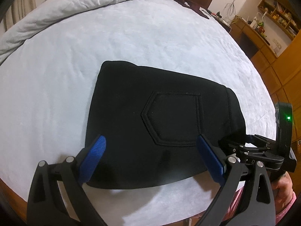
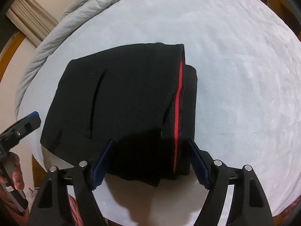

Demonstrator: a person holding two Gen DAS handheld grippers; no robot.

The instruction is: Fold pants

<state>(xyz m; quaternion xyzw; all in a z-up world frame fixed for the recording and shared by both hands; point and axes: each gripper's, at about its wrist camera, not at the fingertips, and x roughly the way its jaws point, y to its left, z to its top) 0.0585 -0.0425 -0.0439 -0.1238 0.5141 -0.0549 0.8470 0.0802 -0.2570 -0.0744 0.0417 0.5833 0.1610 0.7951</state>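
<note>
Black pants (image 1: 160,120) lie folded into a compact bundle on the pale bed sheet (image 1: 131,43), back pocket facing up. From the right wrist the pants (image 2: 122,101) show a red stripe (image 2: 177,109) along the folded waistband edge. My left gripper (image 1: 150,141) hovers open over the near part of the bundle, its blue pads spread wide with only cloth below. My right gripper (image 2: 150,143) is open too, pads straddling the near end without pressing it. The right gripper's body (image 1: 263,150) shows at the left view's right edge; the left gripper's fingertip (image 2: 33,118) shows at the right view's left edge.
A rumpled grey duvet (image 1: 84,1) lies piled along the far side of the bed. Wooden shelves and a desk (image 1: 263,28) stand beyond the bed's right side. The wooden bed frame (image 2: 11,49) and a curtain (image 2: 32,24) show at left. A hand (image 2: 15,173) grips the left handle.
</note>
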